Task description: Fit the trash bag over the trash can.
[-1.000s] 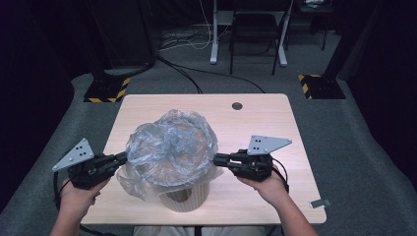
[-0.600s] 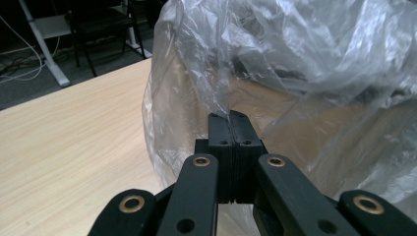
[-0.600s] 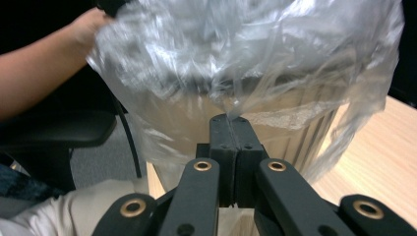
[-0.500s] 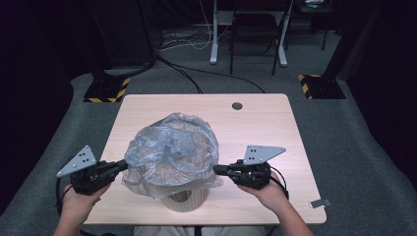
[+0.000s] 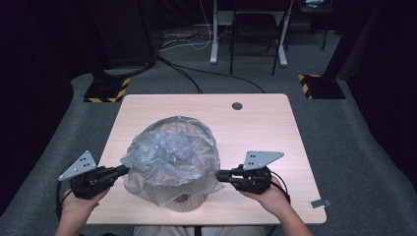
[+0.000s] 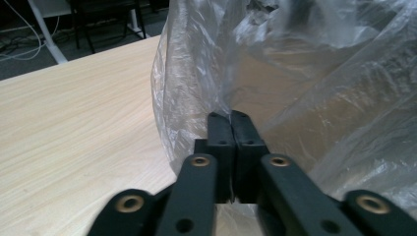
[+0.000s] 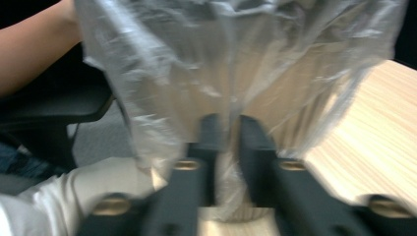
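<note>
Looks mostly done: on the desk (image 5: 147, 118) the clear plastic bag (image 5: 169, 152) already drapes over the tan bin (image 5: 187, 200), with left gripper (image 5: 122, 170) and right gripper (image 5: 220, 175) each pinching its edge, hem not fully down.

The wooden table (image 5: 275, 128) has a small dark round hole (image 5: 237, 105) near its far edge. It stands on grey carpet (image 5: 344, 147), where a small grey piece (image 5: 320, 203) lies beside its right near corner. Behind it are black cables (image 5: 196, 78), two bases with yellow-black stripes (image 5: 105, 91) and white desk legs (image 5: 214, 44).
</note>
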Demonstrator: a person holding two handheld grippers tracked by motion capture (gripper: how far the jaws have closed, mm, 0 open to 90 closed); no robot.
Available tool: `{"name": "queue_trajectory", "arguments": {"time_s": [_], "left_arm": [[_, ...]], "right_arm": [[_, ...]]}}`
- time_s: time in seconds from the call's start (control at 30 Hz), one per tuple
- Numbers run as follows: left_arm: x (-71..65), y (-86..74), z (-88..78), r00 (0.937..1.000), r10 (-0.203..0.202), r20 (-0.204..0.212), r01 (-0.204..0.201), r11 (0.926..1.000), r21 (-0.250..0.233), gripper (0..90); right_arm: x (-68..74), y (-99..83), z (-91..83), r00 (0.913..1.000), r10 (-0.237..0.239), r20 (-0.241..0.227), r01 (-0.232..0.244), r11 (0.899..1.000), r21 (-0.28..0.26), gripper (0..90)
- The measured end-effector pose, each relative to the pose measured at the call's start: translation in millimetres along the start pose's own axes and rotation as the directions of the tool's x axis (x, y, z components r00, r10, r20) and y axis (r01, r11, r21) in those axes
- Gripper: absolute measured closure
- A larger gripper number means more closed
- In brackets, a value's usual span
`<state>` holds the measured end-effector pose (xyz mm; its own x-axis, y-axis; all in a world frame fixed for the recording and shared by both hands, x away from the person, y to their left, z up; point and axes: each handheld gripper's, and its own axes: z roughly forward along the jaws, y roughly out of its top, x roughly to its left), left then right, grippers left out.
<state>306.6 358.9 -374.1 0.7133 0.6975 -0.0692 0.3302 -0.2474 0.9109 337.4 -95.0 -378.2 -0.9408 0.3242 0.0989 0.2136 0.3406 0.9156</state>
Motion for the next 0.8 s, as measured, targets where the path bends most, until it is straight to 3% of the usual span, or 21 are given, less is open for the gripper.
{"name": "queue_trajectory", "arguments": {"time_s": [0.03,0.07,0.17,0.37,0.67,0.8], "left_arm": [[0.3,1.0,-1.8,1.0,-0.005,-0.001,0.005,0.9999,-0.011,75.1],[0.6,2.1,-4.1,1.0,-0.007,-0.003,0.007,0.9998,-0.019,69.2],[1.3,7.5,-12.8,0.9994,0.003,-0.034,-0.005,0.9987,-0.051,61.8],[7.2,21.1,-25.3,0.9965,-0.011,-0.082,0.003,0.9953,-0.097,49.5],[4.1,27.5,-11.1,0.9974,0.001,-0.073,-0.007,0.9962,-0.086,46.2],[2.4,26.7,-3.7,0.9977,0.004,-0.067,-0.009,0.9969,-0.078,46.2]], "right_arm": [[-0.3,0.6,-1.2,0.9999,0.009,0.012,-0.009,1.0,-0.002,69.3],[-1.3,1.9,-5.2,0.9998,0.011,0.014,-0.011,1.0,-0.01,68.6],[-4.0,6.7,-20.1,0.9991,0.008,0.042,-0.006,0.999,-0.053,61.3],[-9.4,16.7,-41.6,0.997,0.007,0.077,0.002,0.994,-0.111,55.2],[-7.9,21.1,-41.3,0.9957,0.001,0.093,0.012,0.991,-0.135,54.0],[-6.8,18.5,-28.9,0.9965,0.001,0.084,0.008,0.994,-0.11,55.3]]}}
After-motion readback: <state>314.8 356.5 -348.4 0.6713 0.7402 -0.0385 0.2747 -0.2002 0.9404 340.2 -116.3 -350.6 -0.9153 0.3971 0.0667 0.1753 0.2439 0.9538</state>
